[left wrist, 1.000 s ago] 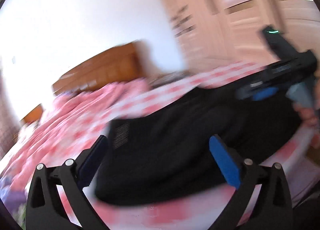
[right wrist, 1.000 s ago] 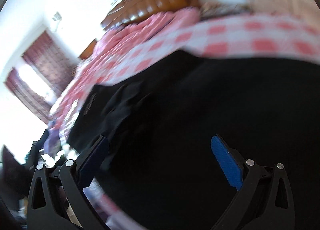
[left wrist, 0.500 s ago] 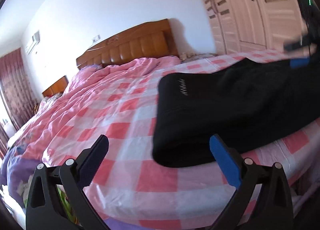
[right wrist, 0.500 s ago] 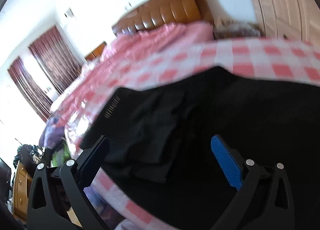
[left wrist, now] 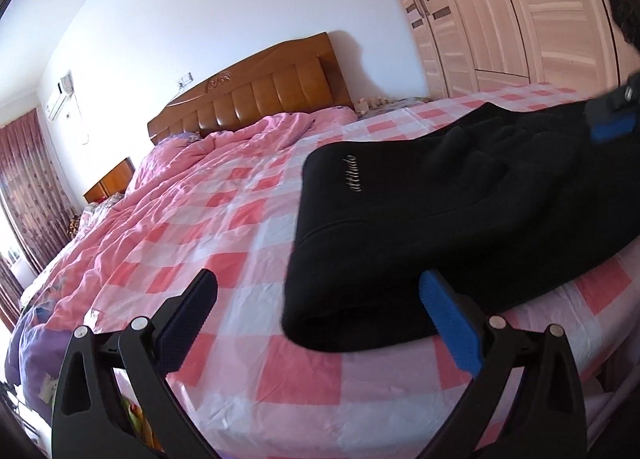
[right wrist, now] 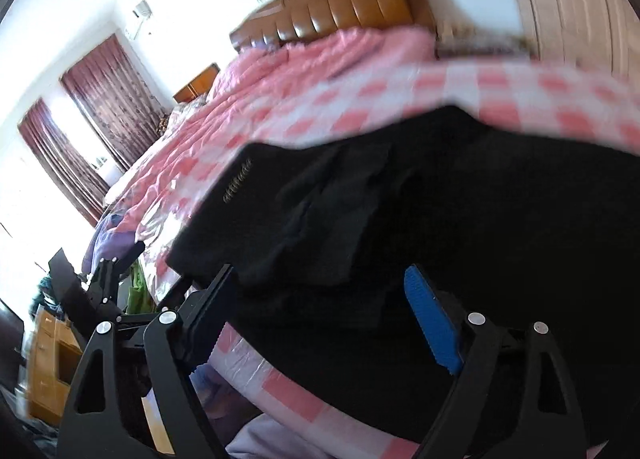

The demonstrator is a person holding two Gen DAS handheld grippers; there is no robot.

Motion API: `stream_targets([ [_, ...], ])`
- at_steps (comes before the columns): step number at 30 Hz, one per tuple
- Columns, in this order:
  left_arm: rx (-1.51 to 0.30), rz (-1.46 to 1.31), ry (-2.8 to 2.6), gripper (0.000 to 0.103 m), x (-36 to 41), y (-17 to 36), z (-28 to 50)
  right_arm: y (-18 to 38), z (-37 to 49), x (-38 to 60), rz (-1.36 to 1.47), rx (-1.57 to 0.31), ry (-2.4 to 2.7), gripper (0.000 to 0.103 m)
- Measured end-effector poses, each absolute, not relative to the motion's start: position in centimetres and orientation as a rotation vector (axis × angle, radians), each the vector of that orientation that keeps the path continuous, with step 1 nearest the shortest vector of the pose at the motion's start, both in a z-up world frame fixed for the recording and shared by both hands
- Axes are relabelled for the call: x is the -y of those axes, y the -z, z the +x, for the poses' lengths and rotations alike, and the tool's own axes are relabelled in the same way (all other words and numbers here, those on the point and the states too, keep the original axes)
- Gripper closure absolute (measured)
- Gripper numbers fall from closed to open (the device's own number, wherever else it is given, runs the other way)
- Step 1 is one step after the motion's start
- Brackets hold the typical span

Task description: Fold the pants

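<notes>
The black pants (left wrist: 460,211) lie folded on the pink checked bed sheet (left wrist: 240,219), near the bed's front edge, with a small light logo on top. My left gripper (left wrist: 320,291) stands open just off their near left corner, its pads clear of the cloth. A blue pad of my right gripper (left wrist: 612,127) shows at the pants' far right end. In the right wrist view the pants (right wrist: 440,219) fill the middle. My right gripper (right wrist: 320,279) hovers over them with its jaws closing and cloth below the gap, the pads not pressing.
A crumpled pink quilt (left wrist: 224,155) lies along the wooden headboard (left wrist: 260,95). A pale wardrobe (left wrist: 500,11) stands to the right of the bed. Dark red curtains (right wrist: 100,99) and a wooden cabinet (right wrist: 44,359) are at the left, beyond the bed's edge.
The left gripper has drawn off the pants to their left corner. The right gripper has lifted back from the cloth, and its jaws stand narrower than before.
</notes>
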State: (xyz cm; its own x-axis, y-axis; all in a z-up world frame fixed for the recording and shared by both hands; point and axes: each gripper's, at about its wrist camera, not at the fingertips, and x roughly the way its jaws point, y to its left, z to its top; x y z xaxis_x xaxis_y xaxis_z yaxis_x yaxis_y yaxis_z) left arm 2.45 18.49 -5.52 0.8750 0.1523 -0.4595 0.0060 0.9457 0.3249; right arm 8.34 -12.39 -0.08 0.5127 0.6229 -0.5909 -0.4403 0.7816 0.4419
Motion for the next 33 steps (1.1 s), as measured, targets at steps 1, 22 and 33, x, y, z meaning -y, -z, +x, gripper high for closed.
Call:
stream_targets([
  [1, -0.503, 0.314, -0.078, 0.002, -18.7, 5.5, 2.4, -0.2, 8.1, 12.2, 0.264, -0.814, -0.682, 0.019],
  [22, -0.523, 0.285, -0.115, 0.002, -19.0, 4.4, 2.6, 0.0, 10.1, 9.3, 0.21, -0.78, -0.694, 0.094],
  [33, -0.61, 0.308, -0.092, 0.002, -19.0, 6.5, 4.2, 6.1, 11.2, 12.1, 0.351, -0.946, -0.672, 0.081],
])
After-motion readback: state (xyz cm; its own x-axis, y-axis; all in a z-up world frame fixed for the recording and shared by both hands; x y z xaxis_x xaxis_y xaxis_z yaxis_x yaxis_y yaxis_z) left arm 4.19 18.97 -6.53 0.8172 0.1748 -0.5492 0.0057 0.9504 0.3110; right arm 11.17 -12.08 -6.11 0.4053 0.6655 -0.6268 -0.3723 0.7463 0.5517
